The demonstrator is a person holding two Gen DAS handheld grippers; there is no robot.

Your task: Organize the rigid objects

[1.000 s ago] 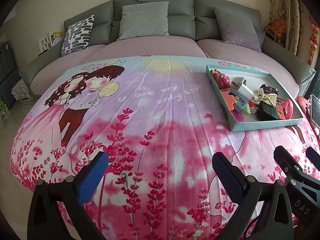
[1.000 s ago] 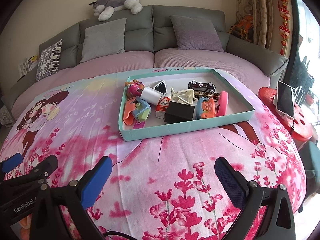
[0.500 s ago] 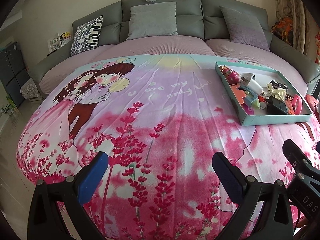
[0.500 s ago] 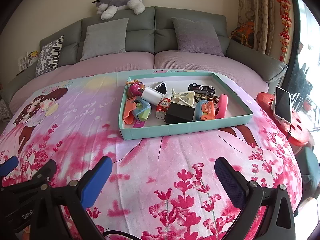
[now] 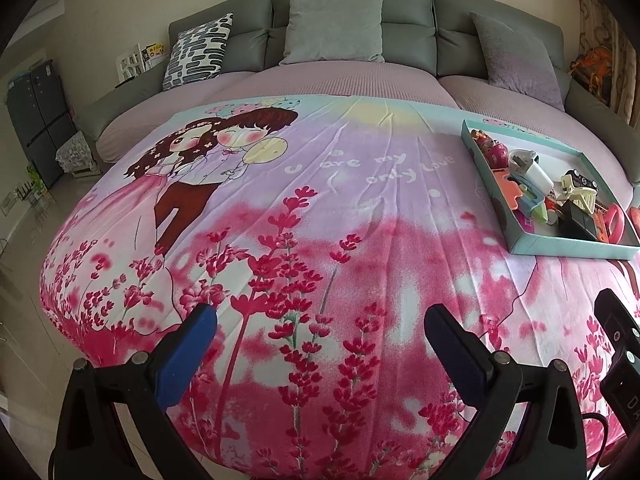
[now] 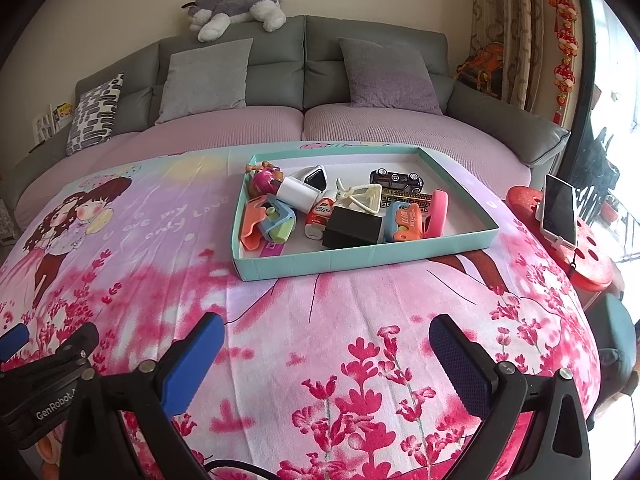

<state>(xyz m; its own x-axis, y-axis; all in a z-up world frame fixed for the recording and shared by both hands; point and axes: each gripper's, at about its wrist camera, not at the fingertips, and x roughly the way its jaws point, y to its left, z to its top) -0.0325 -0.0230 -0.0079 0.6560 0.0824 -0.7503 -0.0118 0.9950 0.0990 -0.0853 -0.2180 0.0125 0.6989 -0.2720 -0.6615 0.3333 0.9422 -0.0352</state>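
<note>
Surface point(image 6: 360, 312) draped in pink floral cartoon cloth; teal tray point(image 6: 360, 262) set on it, right of centre, heaped with toys: black box point(image 6: 352, 230), toy car point(image 6: 396, 179), pink ring point(image 6: 438, 210); grey sofa point(image 6: 304, 60) behind, plush dog point(image 6: 236, 8) on top; phone point(image 6: 558, 208) propped on red stool point(image 6: 592, 256); left gripper point(image 5: 320, 336) and right gripper point(image 6: 326, 344) held low over near edge, jaws wide, nothing gripped.

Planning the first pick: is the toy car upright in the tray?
No, the toy car lies overturned, wheels and underside facing up, at the back of the tray.
</note>
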